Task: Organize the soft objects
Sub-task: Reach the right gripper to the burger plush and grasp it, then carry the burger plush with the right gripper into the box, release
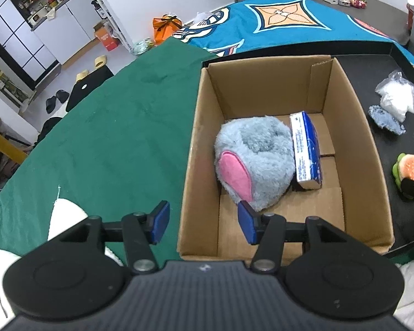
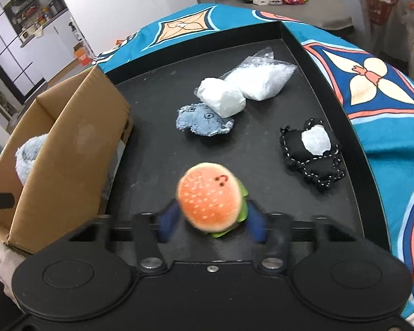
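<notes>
My left gripper [image 1: 204, 223] hangs open and empty over the near left corner of a cardboard box [image 1: 342, 102]. In the box lie a grey-blue plush with a pink ear [image 1: 256, 160] and a blue and white tissue pack [image 1: 306, 149]. My right gripper [image 2: 212, 223] is shut on a burger plush [image 2: 209, 195], its blurred blue pads [image 2: 168, 220] against the plush's two sides, low over the black tray [image 2: 157, 151]. The burger plush [image 1: 408, 169] also shows at the right edge of the left wrist view. The cardboard box [image 2: 69, 138] stands to the left of the burger.
On the tray lie a denim plush [image 2: 204, 121], a white wrapped roll [image 2: 223, 98], a clear bag of white stuffing [image 2: 259, 78] and a black plush with a white patch [image 2: 314, 149]. A green cloth [image 1: 110, 138] lies left of the box and a teal patterned cloth [image 2: 386, 96] right of the tray.
</notes>
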A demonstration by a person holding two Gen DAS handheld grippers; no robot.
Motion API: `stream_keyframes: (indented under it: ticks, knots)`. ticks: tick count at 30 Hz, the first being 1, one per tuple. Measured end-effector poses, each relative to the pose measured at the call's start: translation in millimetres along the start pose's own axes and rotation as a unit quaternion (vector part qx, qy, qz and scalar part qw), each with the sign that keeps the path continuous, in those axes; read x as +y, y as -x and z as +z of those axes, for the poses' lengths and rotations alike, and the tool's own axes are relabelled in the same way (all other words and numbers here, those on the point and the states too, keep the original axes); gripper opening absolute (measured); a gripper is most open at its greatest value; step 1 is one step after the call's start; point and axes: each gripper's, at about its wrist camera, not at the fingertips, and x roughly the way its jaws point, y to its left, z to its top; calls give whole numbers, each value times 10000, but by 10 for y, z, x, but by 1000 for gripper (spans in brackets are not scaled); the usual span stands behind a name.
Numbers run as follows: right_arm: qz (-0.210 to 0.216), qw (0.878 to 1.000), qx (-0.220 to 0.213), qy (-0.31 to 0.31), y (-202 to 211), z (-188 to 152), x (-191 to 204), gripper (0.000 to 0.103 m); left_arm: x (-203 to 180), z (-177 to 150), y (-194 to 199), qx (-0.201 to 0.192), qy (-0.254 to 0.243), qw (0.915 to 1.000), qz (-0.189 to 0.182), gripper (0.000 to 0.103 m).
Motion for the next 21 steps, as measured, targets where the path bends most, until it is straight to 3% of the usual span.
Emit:
stream_keyframes:
  ticks: [4,14,21]
  knots:
    - [1,10000,-29,18,19,0,-9,38,-27,37,21,-4,-151,9999,-18,53]
    - [-55,9998,-74,-159,151,47,-87,37,-45,32,84,8,-313,9995,-79,53]
    - [-12,9997,-216,-142,312,111,-79,36,51,-20,138,-90,-123,9997,-207,53]
